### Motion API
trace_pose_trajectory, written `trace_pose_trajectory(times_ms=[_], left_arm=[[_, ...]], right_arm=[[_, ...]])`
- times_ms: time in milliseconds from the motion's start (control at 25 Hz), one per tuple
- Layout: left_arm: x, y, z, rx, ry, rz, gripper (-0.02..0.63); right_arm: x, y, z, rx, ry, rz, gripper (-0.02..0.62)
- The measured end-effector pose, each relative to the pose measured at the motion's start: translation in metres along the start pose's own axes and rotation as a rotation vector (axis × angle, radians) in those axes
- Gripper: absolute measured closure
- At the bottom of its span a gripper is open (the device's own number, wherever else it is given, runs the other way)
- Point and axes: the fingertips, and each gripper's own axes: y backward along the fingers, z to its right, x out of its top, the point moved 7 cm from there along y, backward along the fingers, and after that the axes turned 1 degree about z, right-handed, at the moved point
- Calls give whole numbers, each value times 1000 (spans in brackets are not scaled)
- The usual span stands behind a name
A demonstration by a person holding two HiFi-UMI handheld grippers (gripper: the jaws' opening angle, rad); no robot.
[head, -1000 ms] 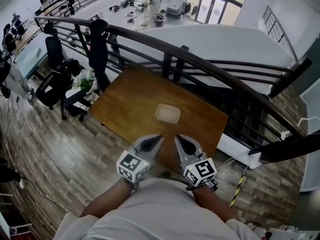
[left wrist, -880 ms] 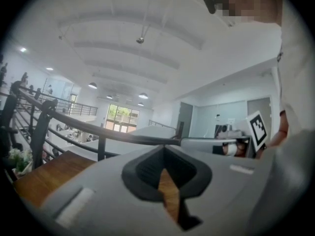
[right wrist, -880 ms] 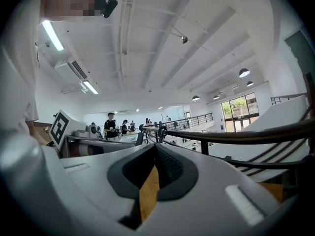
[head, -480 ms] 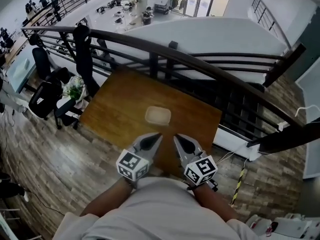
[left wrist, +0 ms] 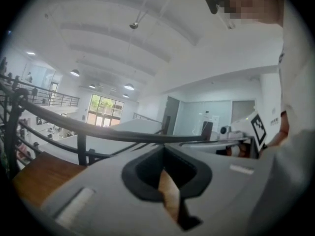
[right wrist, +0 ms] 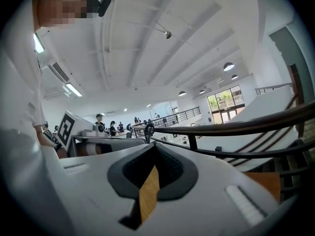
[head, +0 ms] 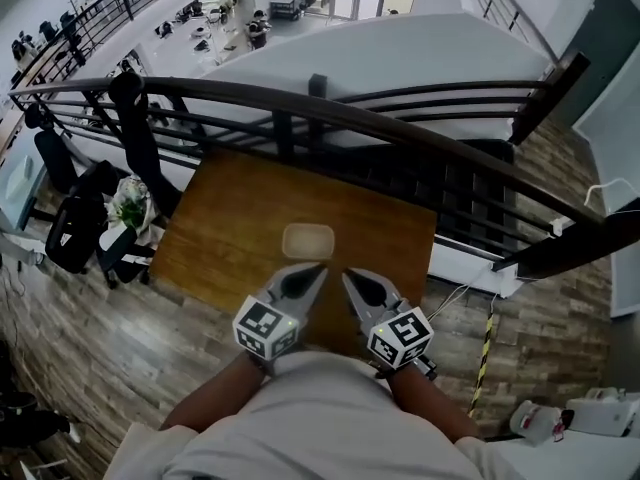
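- Floor [head: 90, 368]: wood planks, around the surface on all near sides.
- Railing [head: 400, 133]: dark, curved, just beyond the surface's far edge.
- Surface [head: 230, 238]: brown wood, rectangular.
- Chair [head: 75, 233]: black, well off the surface's left edge.
- Left tongs [head: 312, 271]: over the surface's near edge, tips pointing inward. They are closed with nothing between them, and the left gripper view shows only a sliver of wood through the slit.
- Right tongs [head: 352, 276]: just beside the left pair over the same near edge, likewise closed and empty.
- Container [head: 308, 240]: a shallow, pale translucent tray with rounded corners. It lies flat near the surface's middle, just ahead of both tips and apart from them. It is probably thin plastic: light, with flexible walls, and apt to slide on the wood. The best hold is likely on the near rim, gently, so that it does not buckle.
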Motion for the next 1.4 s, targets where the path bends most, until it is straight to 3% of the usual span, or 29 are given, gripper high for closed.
trace_pose_trajectory(times_ms=[400, 640, 920, 1400], left_arm=[[11, -9, -104, -134, -1, -67, 603], [-15, -21, -145, -208, 13, -119, 603], [-52, -36, -163, -261, 7, -182, 603], [-106, -63, -173, -231, 29, -251, 603]], right_arm=[[1, -84, 15, -134, -42, -8, 589], [-22, -107, 45, -210, -72, -45, 589], [-70, -109, 68, -243, -157, -119, 589], [-140, -106, 129, -201, -254, -224, 557]])
